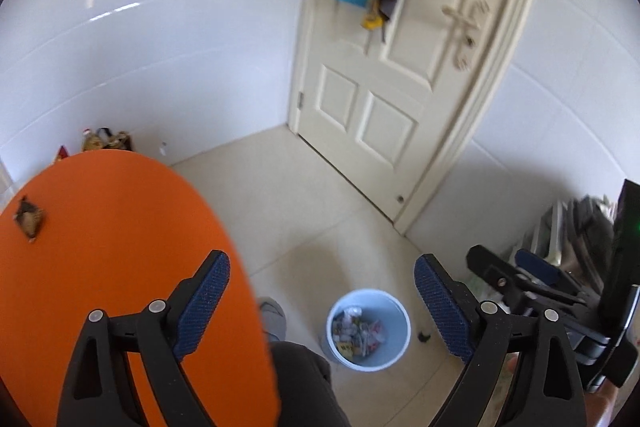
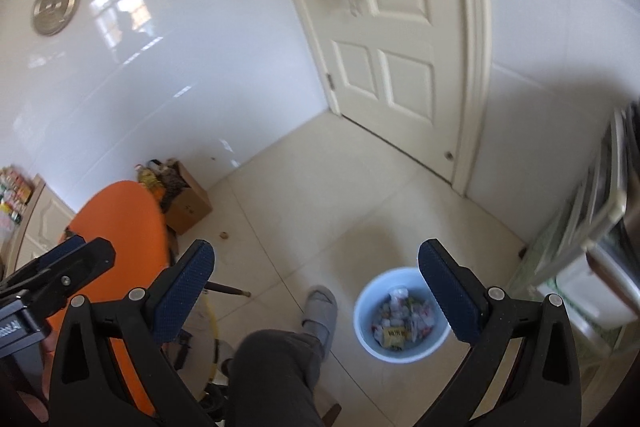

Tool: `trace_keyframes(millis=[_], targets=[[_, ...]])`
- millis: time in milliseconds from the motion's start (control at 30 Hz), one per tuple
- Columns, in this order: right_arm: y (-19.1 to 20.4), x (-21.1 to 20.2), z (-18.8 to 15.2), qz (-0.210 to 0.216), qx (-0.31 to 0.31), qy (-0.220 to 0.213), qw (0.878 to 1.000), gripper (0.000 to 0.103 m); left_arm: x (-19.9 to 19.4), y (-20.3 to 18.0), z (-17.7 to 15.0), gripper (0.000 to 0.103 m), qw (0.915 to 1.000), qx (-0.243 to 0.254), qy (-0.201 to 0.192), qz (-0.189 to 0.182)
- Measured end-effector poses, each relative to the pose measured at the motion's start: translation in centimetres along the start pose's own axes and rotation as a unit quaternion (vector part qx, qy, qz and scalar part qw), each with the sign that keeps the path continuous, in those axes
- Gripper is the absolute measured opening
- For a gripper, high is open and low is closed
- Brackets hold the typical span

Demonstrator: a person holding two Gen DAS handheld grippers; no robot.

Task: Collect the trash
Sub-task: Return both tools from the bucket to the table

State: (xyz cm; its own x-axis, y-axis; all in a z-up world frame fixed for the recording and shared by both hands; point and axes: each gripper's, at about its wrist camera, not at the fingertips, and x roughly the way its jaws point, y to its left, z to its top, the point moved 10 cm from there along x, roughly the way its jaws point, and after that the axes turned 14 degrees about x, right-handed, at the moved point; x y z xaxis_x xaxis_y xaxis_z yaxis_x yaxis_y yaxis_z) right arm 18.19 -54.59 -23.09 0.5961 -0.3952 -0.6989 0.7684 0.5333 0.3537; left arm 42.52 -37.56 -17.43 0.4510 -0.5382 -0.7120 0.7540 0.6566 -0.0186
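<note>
A pale blue bin (image 1: 368, 331) with several crumpled wrappers inside stands on the tiled floor; it also shows in the right wrist view (image 2: 401, 315). A brown crumpled scrap (image 1: 29, 222) lies on the orange round table (image 1: 120, 227) at its far left. My left gripper (image 1: 322, 301) is open and empty, held high between the table edge and the bin. My right gripper (image 2: 316, 287) is open and empty above the floor, the bin under its right finger. A small dark scrap (image 1: 424, 336) lies on the floor right of the bin.
The person's leg (image 2: 276, 375) and grey slipper (image 2: 320, 311) are beside the bin. A cardboard box (image 2: 186, 205) of clutter sits by the wall behind the table. A closed cream door (image 1: 392, 75) is ahead. A rack (image 2: 592, 267) stands at right. A small brown bit (image 2: 223, 235) lies on the floor.
</note>
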Motion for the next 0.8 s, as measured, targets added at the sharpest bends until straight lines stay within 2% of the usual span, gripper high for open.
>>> trace_keyframes(millis=[333, 567, 800], targets=[[10.5, -2.8, -0.6, 0.053, -0.074, -0.019, 0.996, 0.103, -10.6, 7.3, -3.7, 0.094, 0.9941, -0.065, -0.055, 0.066], [17.6, -3.8, -2.5, 0.095, -0.125, -0.021, 0.987, 0.103, -17.4, 11.6, -7.5, 0.095, 0.9842, -0.112, -0.085, 0.108], [25.1, -4.3, -6.0, 0.144, -0.177, -0.011, 0.974, 0.103, -23.4, 15.3, -12.2, 0.096, 0.9713, -0.157, -0.101, 0.147]])
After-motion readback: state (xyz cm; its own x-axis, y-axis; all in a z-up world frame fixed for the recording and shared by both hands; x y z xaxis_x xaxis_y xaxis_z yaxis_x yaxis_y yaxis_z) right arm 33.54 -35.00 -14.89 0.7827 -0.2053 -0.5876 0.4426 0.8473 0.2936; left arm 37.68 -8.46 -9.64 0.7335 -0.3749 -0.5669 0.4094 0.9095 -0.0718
